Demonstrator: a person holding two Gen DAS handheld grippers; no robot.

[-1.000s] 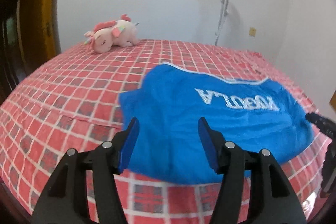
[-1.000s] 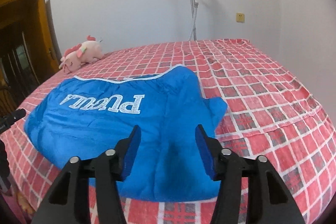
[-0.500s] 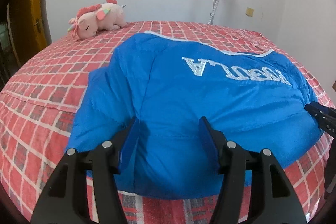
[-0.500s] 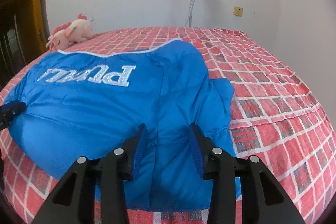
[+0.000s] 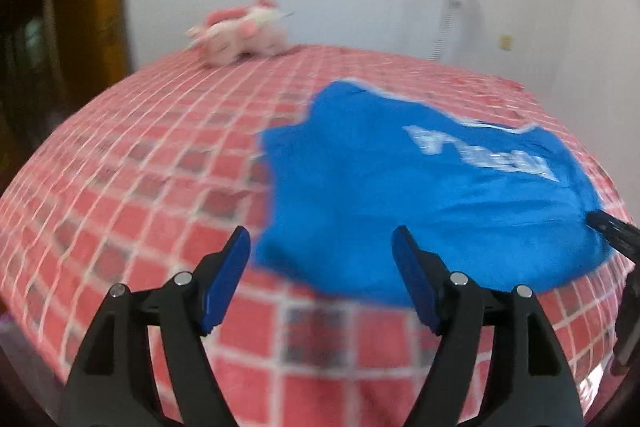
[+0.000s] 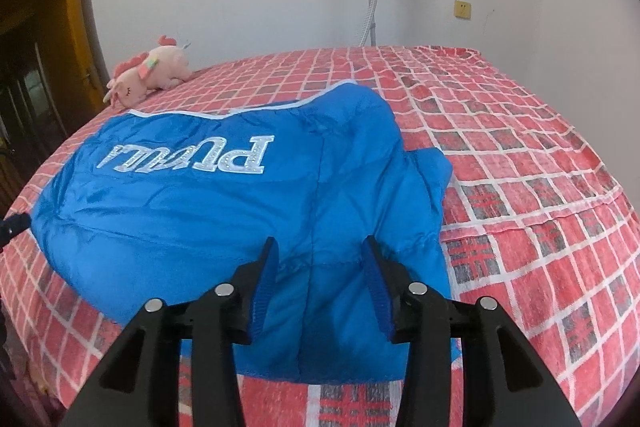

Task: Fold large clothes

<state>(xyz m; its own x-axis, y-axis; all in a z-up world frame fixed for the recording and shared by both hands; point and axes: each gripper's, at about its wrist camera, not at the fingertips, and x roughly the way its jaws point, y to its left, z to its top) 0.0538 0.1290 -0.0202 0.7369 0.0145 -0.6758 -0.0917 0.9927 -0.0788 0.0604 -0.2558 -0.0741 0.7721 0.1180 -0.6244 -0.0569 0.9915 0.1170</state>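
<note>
Right gripper (image 6: 318,251) parted over blue jacket (image 6: 224,203); left gripper (image 5: 320,243) wide.

Open right claw (image 6: 320,267) over blue jacket (image 6: 224,203)

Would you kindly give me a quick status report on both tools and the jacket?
Left tool open, over near edge of blue jacket. Right tool open, straddling jacket fabric, not clamped. Plush toy far corner, clear of work.

Blue jacket (image 6: 224,211): smooth padded cloth with slight sheen, silvery glittery lettering. Bed (image 6: 520,155) cover: matt checked cloth, red and white. Plush toy (image 6: 150,73): soft pink fabric. Right claw (image 6: 320,287): matt black plastic, ribbed blue pads (image 6: 264,287), shiny metal pins.
</note>
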